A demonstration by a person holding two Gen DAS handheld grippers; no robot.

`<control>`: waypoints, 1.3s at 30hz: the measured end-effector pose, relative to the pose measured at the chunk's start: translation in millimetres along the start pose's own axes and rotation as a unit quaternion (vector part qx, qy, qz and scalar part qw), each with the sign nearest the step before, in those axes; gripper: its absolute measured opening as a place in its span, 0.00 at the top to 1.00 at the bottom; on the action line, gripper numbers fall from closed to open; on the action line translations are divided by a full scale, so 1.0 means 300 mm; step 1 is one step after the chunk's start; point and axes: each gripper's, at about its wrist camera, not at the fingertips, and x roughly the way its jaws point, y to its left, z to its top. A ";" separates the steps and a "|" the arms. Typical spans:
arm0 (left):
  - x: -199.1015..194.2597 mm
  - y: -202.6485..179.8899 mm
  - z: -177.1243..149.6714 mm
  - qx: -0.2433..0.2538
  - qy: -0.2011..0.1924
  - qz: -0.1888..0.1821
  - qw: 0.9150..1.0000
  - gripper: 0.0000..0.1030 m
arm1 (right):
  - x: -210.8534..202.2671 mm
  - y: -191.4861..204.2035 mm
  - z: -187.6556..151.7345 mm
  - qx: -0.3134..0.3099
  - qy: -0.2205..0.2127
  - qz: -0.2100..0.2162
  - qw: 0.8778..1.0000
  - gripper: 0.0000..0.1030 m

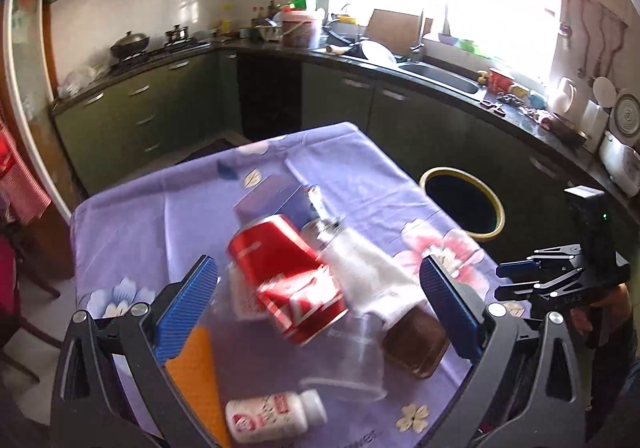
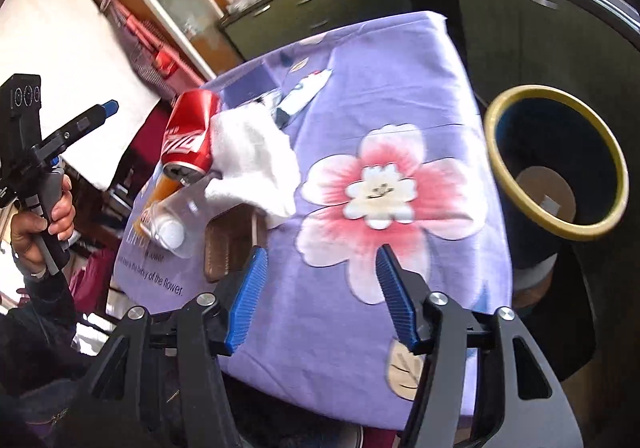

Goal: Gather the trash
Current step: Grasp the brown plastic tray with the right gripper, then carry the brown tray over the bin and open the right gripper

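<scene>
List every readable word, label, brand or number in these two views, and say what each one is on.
"...of the flower." with "flower" on the line above it: printed on the purple floral tablecloth; the line's start is blurred.
White script logo on the red soda can: distorted, not cleanly readable.
Red label on the small white plastic bottle: blurred, unreadable.
"UAS"-like letters on the right gripper: too small to confirm.
Marking on the white tube: unreadable.

We note can (image 1: pixel 286 280) lying on table (image 1: pixel 360 176), white cloth (image 1: pixel 372 272) touching its right side. Small bottle (image 1: pixel 272 416) nearer camera, cup (image 1: pixel 356 360) between them. Bin (image 1: pixel 462 204) on floor, right of table.
</scene>
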 end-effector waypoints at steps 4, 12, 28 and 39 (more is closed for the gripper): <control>-0.065 0.146 -0.126 -0.051 0.010 0.010 0.999 0.07 | 0.099 0.115 0.021 -0.035 0.030 -0.026 0.999 0.67; -0.149 0.245 -0.273 -0.072 -0.025 0.054 0.996 0.07 | 0.220 0.179 0.050 -0.061 0.067 -0.067 0.994 0.79; -0.109 0.265 -0.332 -0.079 -0.010 0.038 0.996 0.07 | 0.240 0.209 0.030 -0.077 0.069 -0.091 0.990 0.95; -0.078 0.253 -0.319 -0.072 0.000 0.036 0.997 0.07 | -0.178 -0.146 0.108 0.064 -0.050 -0.144 0.986 0.95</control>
